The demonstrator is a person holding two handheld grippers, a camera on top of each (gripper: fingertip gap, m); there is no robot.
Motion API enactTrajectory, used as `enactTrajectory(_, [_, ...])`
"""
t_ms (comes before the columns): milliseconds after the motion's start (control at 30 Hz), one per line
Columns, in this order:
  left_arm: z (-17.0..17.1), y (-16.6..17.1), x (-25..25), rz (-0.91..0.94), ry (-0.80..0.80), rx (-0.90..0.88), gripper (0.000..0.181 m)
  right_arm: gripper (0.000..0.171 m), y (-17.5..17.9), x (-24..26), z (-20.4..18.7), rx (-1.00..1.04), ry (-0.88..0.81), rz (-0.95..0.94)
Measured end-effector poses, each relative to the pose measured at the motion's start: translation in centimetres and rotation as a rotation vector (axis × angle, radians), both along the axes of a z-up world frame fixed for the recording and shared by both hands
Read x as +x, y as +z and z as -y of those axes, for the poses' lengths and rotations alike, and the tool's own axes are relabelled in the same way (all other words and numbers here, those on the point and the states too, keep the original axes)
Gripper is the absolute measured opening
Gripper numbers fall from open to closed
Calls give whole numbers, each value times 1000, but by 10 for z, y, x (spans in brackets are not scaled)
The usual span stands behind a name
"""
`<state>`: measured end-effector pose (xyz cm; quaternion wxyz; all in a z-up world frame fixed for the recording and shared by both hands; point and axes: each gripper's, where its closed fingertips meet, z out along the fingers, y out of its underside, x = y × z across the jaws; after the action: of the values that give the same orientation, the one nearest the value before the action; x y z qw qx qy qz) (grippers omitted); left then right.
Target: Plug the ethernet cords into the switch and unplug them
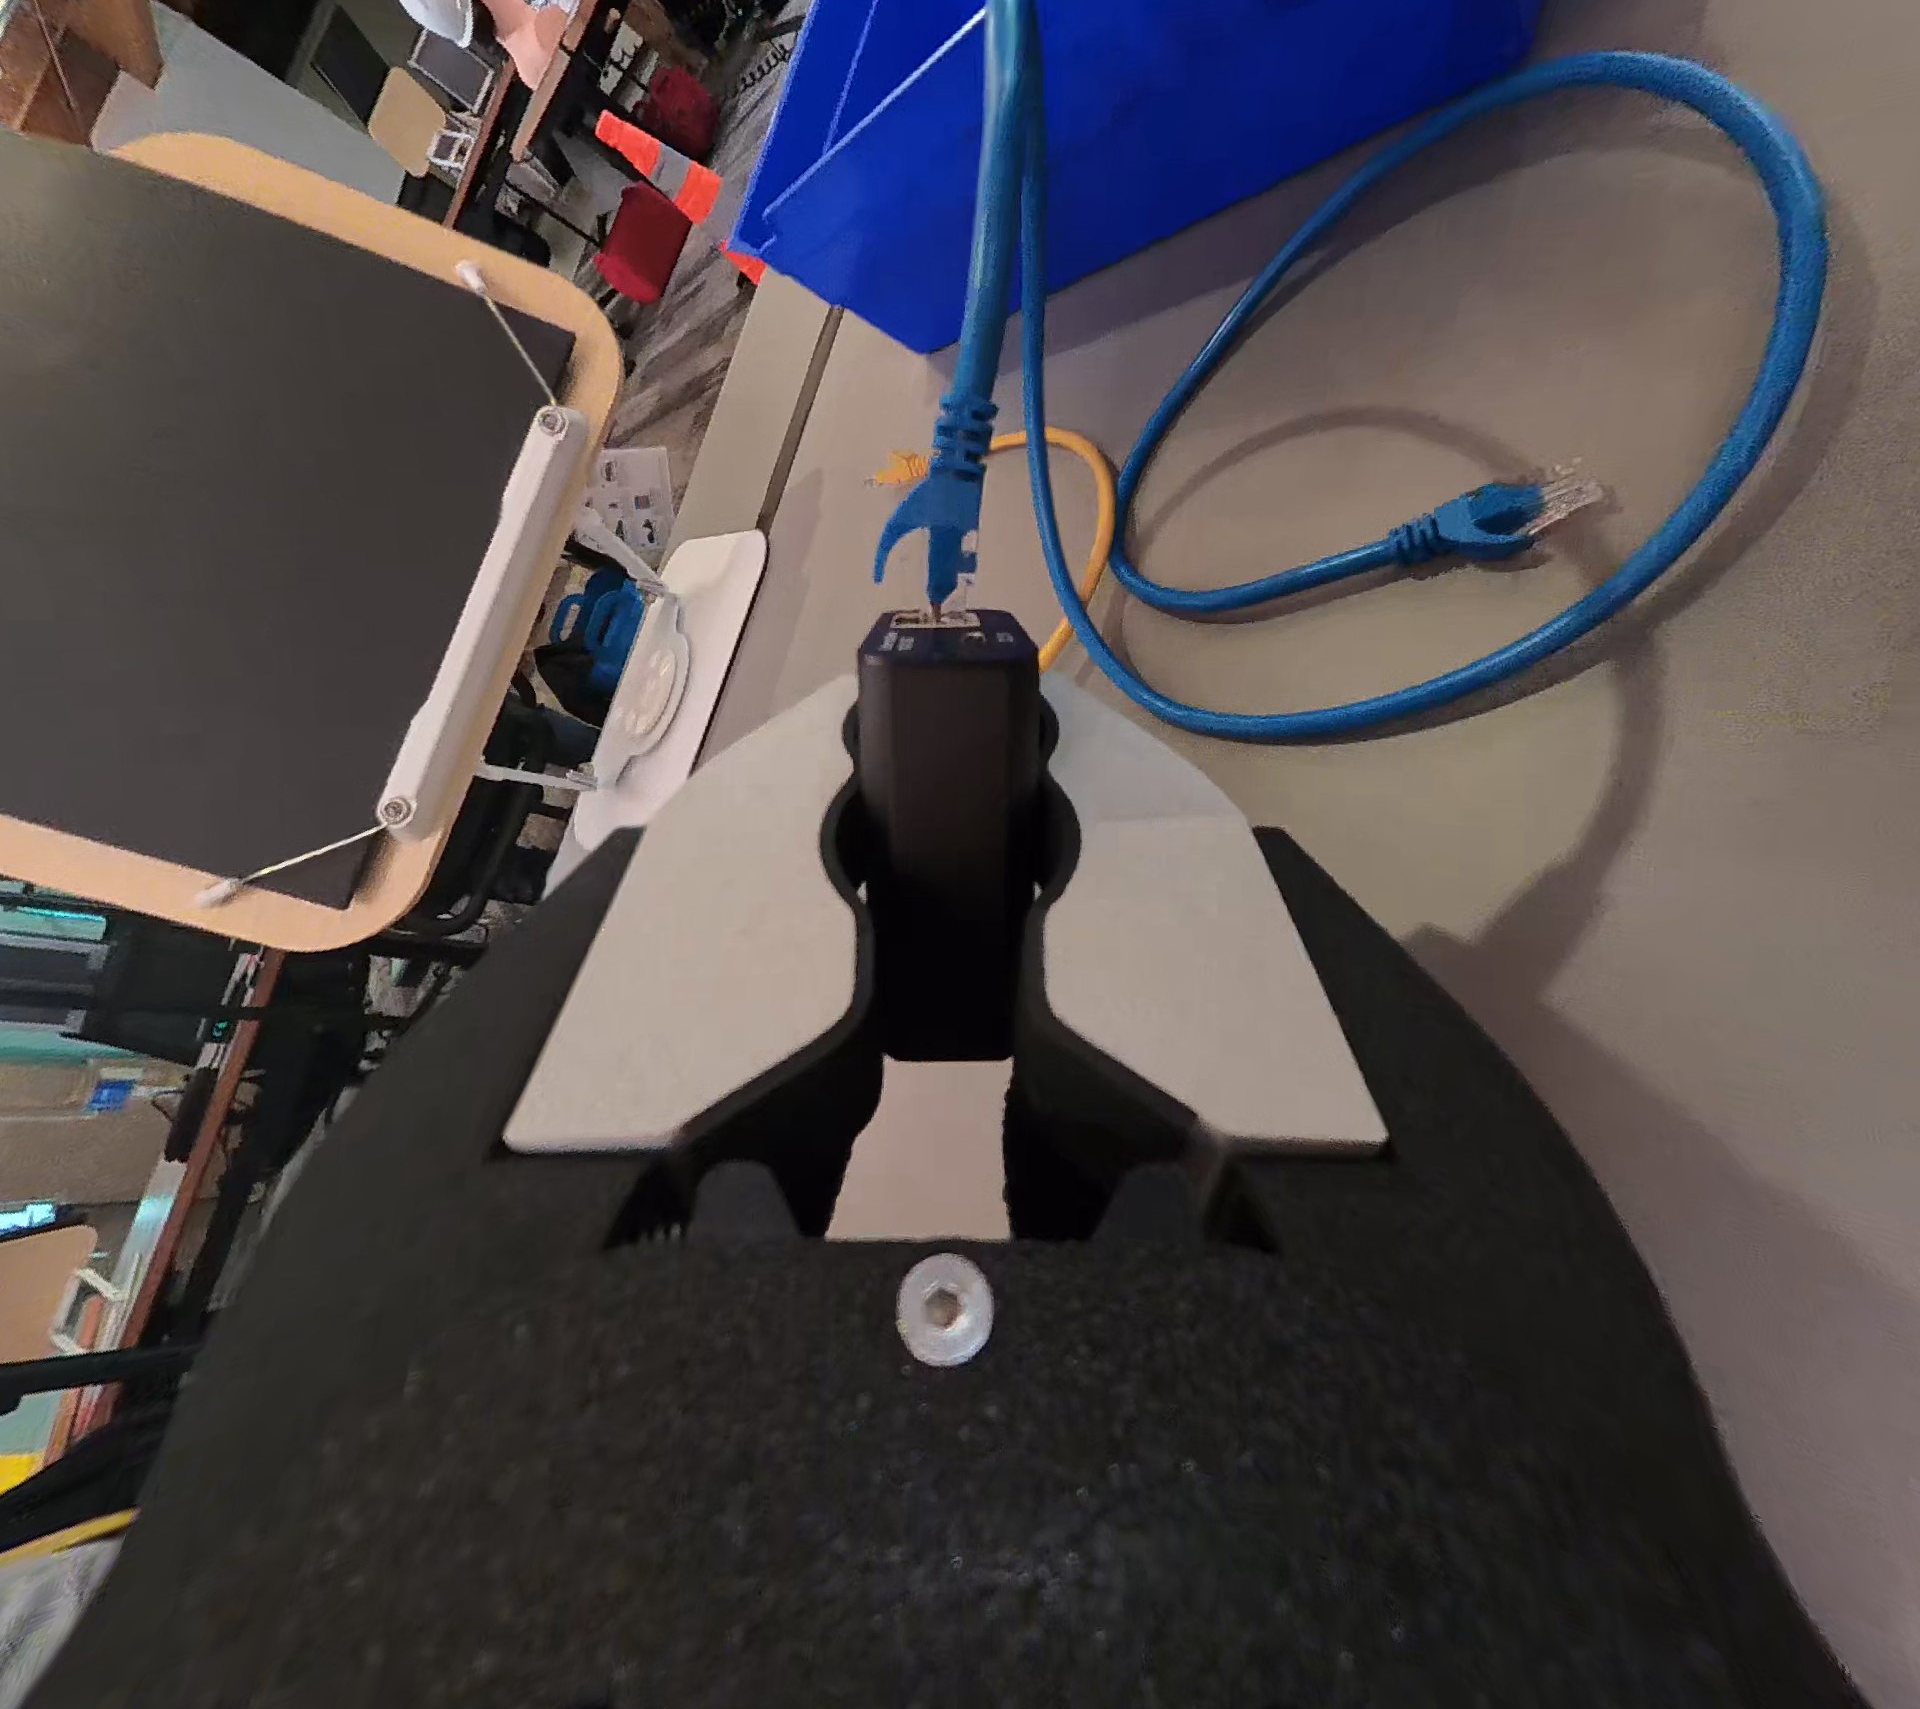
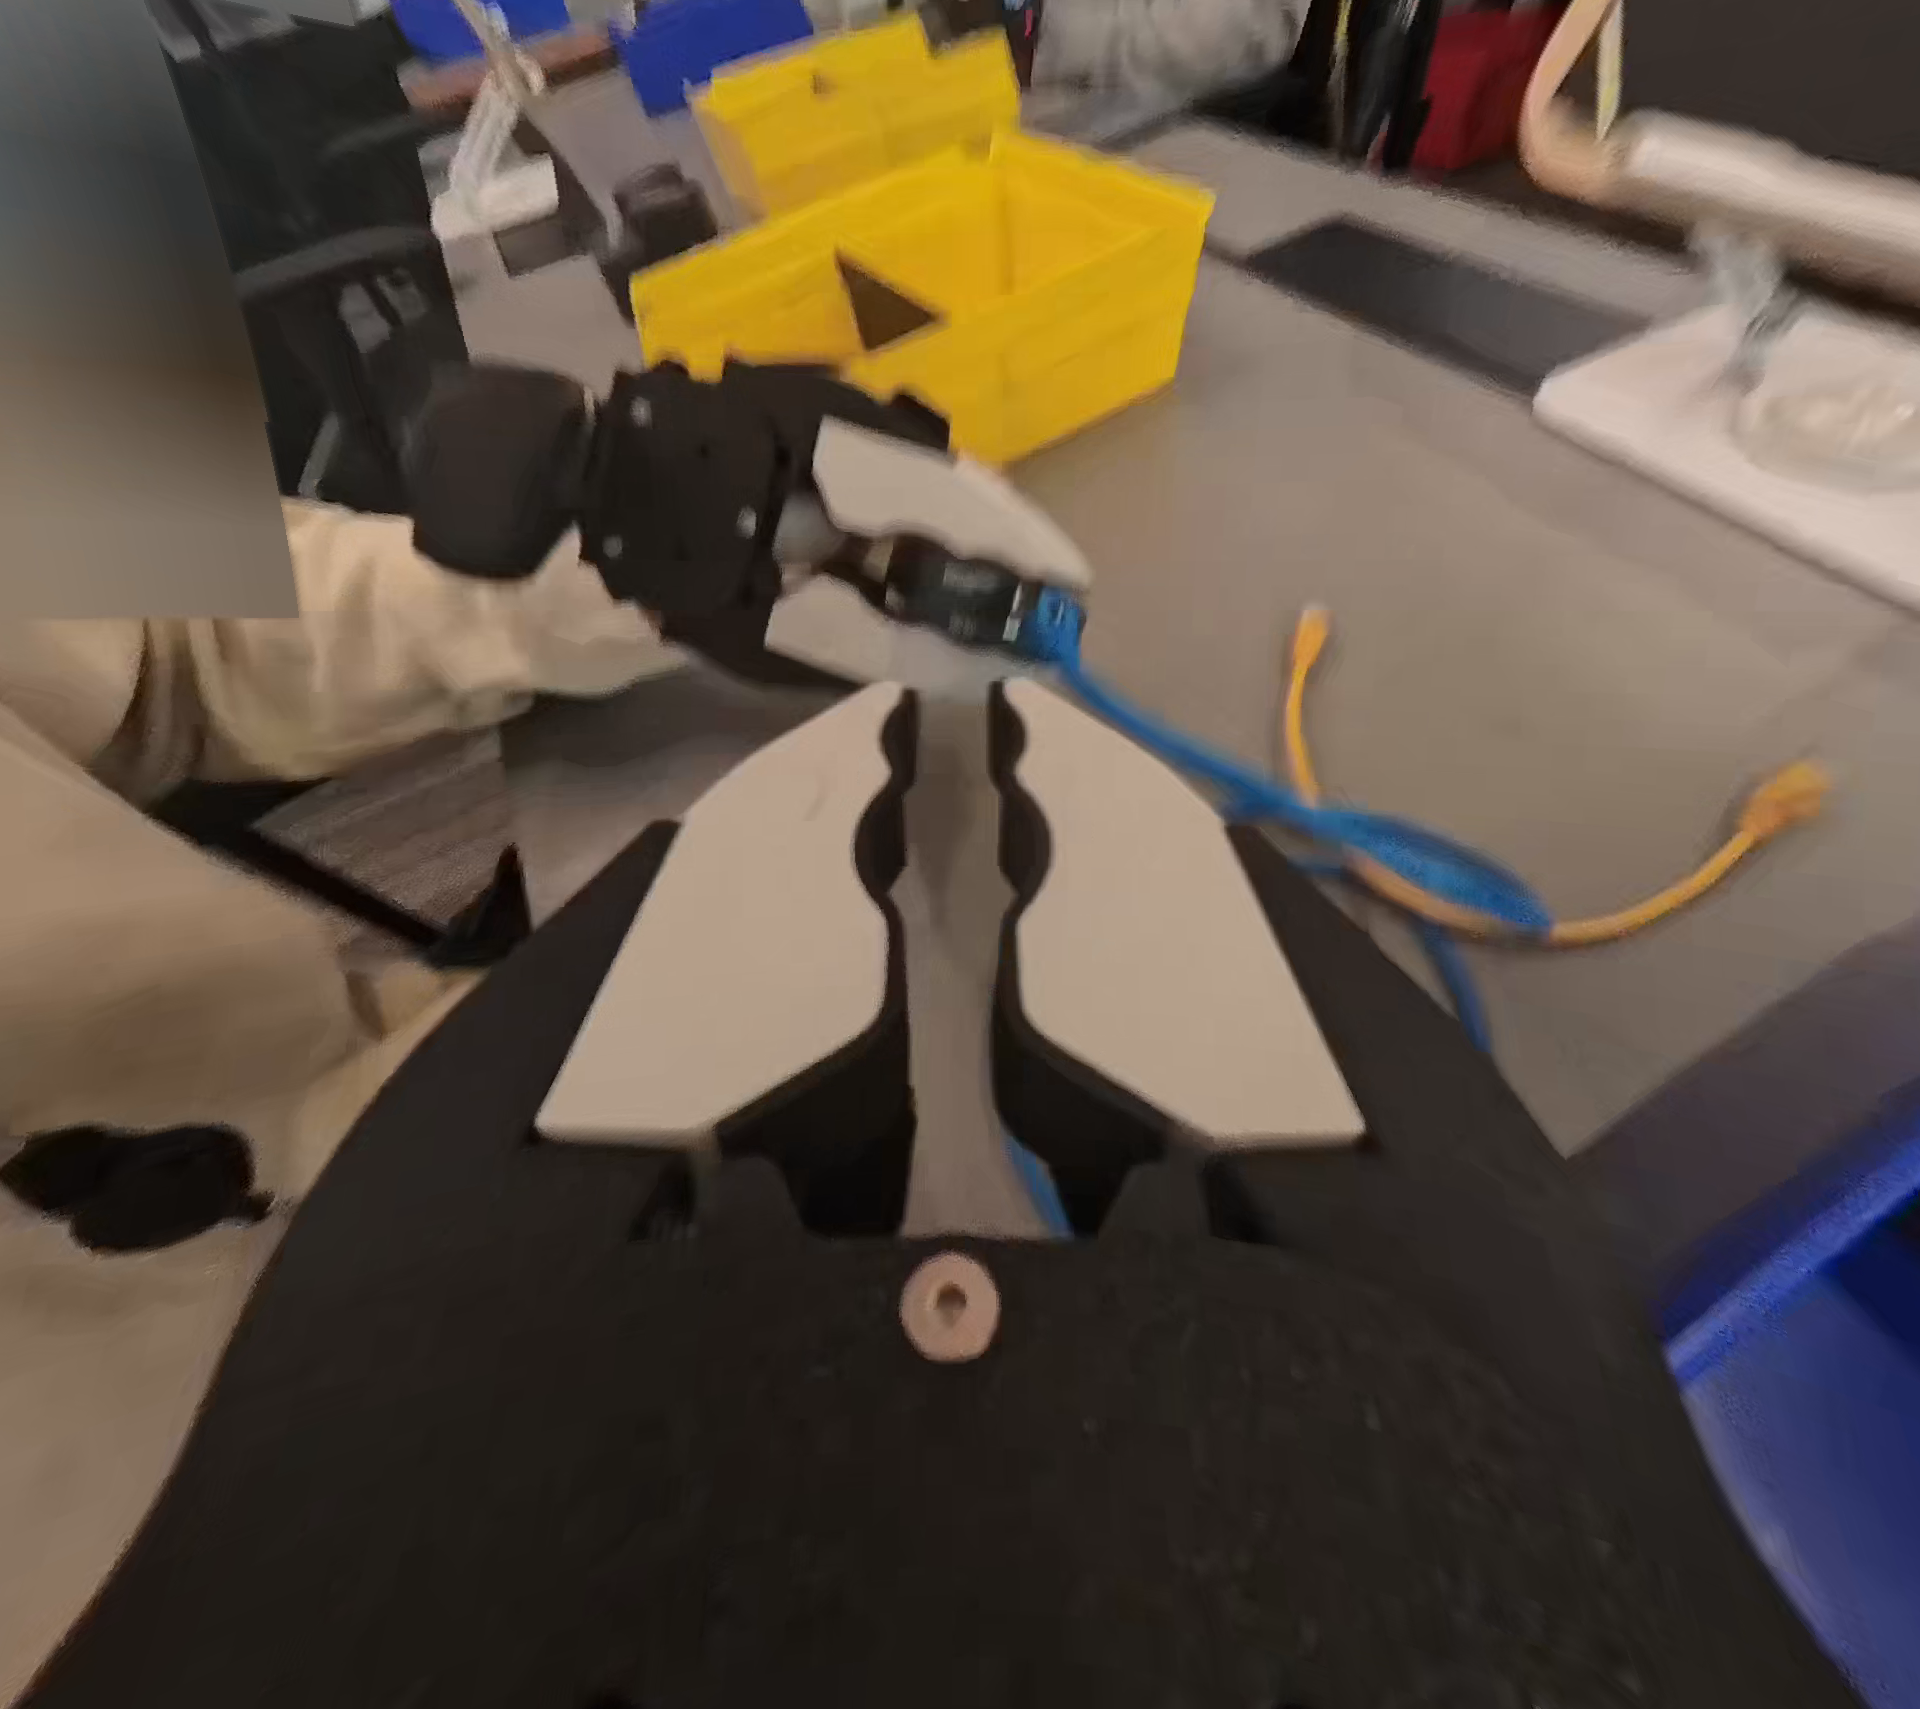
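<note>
Blue cord (image 1: 1013,225), one, in switch (image 1: 948,703) between clenched left jaws; right jaws slightly parted, empty.

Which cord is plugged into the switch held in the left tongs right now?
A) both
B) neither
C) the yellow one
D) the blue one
D: the blue cord has its plug seated in the switch clamped by the left tongs, while the yellow cord lies loose on the table.
</note>
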<state>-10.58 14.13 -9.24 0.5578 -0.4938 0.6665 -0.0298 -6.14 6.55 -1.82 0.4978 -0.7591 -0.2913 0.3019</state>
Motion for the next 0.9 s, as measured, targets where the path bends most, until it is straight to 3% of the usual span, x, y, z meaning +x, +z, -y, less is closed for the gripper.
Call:
enactTrajectory(33, [-2,1,-1,12,8,-6,25,12,-17,0,2,-81,-14,32])
enactTrajectory(100, [-3,5,-3,40,18,-26,26,29,-48,-6,2,-201,-6,-5])
enactTrajectory(233, [2,8,-2,48,2,-1,26,29,-36,-20,-20,-197,-23,-345])
enactTrajectory(400, [3,15,-5,77,12,-6,26,19,-32,-20,-41,-109,-69,-300])
enactTrajectory(467, [3,18,-6,94,12,-10,26,29,-38,-19,-48,-106,-92,-260])
enactTrajectory(733, [2,16,-6,67,16,43,26,10,-28,-31,-47,-142,14,-321])
enactTrajectory(900, [3,12,-8,24,11,107,25,7,-34,-32,-43,-144,49,-216])
